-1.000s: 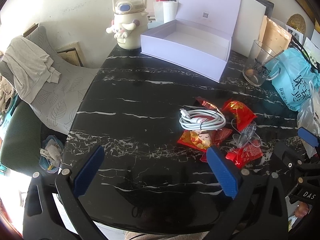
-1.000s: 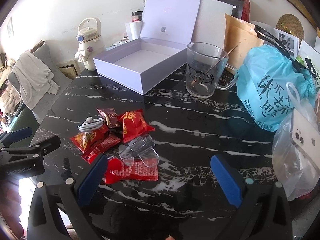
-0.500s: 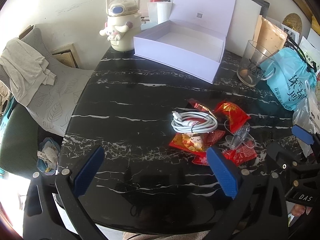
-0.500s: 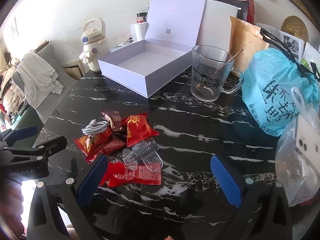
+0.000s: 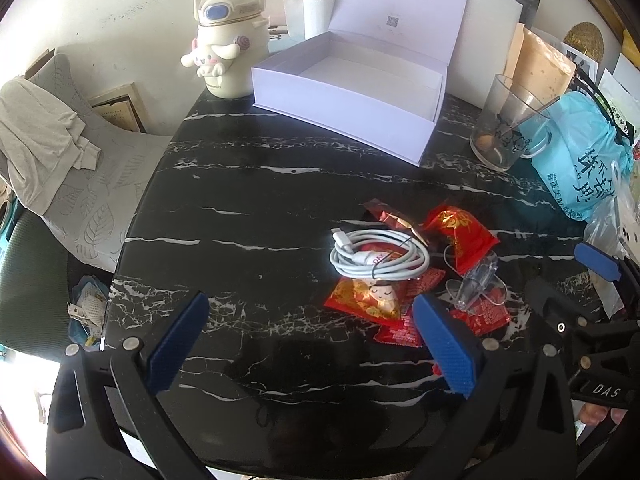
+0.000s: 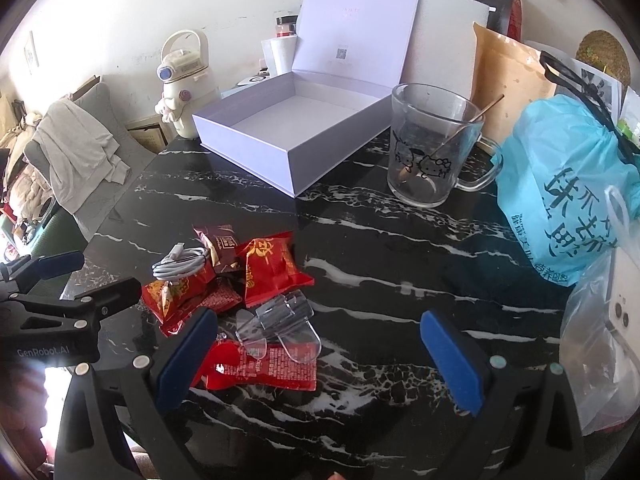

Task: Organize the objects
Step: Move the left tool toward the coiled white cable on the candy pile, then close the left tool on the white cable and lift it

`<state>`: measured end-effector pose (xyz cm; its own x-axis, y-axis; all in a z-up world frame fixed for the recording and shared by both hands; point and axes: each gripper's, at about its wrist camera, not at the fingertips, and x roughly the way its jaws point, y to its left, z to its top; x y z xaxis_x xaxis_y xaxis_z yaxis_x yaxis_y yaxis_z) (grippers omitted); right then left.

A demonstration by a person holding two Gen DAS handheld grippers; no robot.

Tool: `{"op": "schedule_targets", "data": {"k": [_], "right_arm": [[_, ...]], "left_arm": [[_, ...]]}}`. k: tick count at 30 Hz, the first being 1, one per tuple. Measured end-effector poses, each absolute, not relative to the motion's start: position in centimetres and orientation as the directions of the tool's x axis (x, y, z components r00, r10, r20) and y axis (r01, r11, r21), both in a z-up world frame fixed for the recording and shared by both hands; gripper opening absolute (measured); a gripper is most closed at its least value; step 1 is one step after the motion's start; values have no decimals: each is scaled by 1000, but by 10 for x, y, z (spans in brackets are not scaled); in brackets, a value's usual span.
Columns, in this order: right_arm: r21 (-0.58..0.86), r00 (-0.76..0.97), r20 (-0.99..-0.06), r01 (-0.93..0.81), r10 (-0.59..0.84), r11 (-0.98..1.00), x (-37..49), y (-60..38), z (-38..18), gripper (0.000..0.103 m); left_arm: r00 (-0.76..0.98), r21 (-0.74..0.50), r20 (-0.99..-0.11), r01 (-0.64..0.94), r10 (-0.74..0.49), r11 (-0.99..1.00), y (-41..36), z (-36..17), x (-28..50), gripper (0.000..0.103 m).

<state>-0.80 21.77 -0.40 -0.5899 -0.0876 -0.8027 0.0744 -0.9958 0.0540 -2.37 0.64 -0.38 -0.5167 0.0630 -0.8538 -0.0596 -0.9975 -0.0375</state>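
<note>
Both the left gripper (image 5: pixel 312 344) and the right gripper (image 6: pixel 316 356) hover released over the black marble desk (image 5: pixel 248 208), jaws spread wide and grasping nothing. The coiled white cable (image 5: pixel 378 256), red snack packets (image 6: pixel 272 266) and a clear plastic clip (image 6: pixel 280 320) lie heaped right of centre in the left view. The open lavender box (image 5: pixel 352 92) waits at upper centre, lid up, likely to receive them.

A black marble table (image 5: pixel 248 208) carries an open lavender box (image 5: pixel 352 92), with a glass mug (image 6: pixel 432 148) beside it and red snack packets (image 6: pixel 272 268) nearer.
</note>
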Motion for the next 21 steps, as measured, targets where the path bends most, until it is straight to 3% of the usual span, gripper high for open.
{"op": "schedule_targets", "data": {"k": [21], "right_arm": [[150, -486, -840, 217, -240, -965, -61, 220, -29, 80]], "left_arm": [[-405, -146, -892, -163, 201, -976, 24, -34, -71, 102]]}}
